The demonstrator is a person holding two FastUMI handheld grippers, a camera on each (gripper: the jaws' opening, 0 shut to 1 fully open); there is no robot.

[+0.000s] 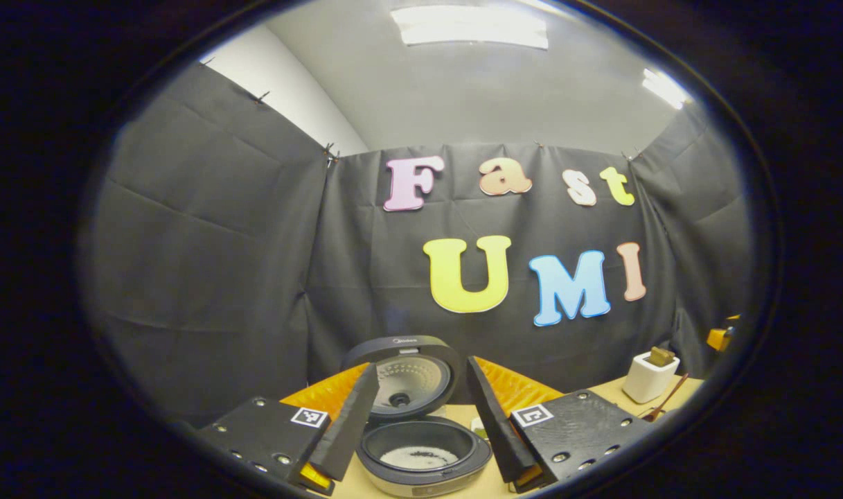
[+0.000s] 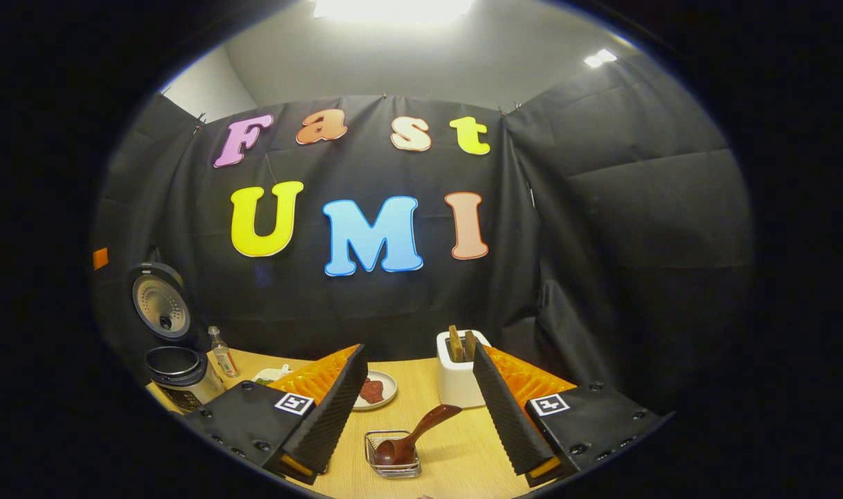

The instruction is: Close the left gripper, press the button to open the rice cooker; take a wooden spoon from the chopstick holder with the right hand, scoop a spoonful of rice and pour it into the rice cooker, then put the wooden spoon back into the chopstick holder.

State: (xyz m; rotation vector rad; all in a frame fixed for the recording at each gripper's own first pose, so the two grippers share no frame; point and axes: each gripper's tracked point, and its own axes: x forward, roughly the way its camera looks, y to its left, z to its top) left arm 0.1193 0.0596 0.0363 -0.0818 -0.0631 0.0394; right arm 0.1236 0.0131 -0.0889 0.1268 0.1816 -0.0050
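The rice cooker stands open just ahead in the left gripper view, its lid upright and a thin layer of white rice in the pot. My left gripper is open, a finger on either side of the cooker, holding nothing. In the right gripper view the wooden spoon lies with its bowl in a small wire-rimmed container, handle pointing up and right. Behind it stands the white chopstick holder with wooden pieces in it. My right gripper is open above the spoon and apart from it.
The open rice cooker sits at the far left of the wooden table in the right gripper view, with a small bottle beside it. A small plate with something red lies mid-table. The chopstick holder stands at the right in the left gripper view.
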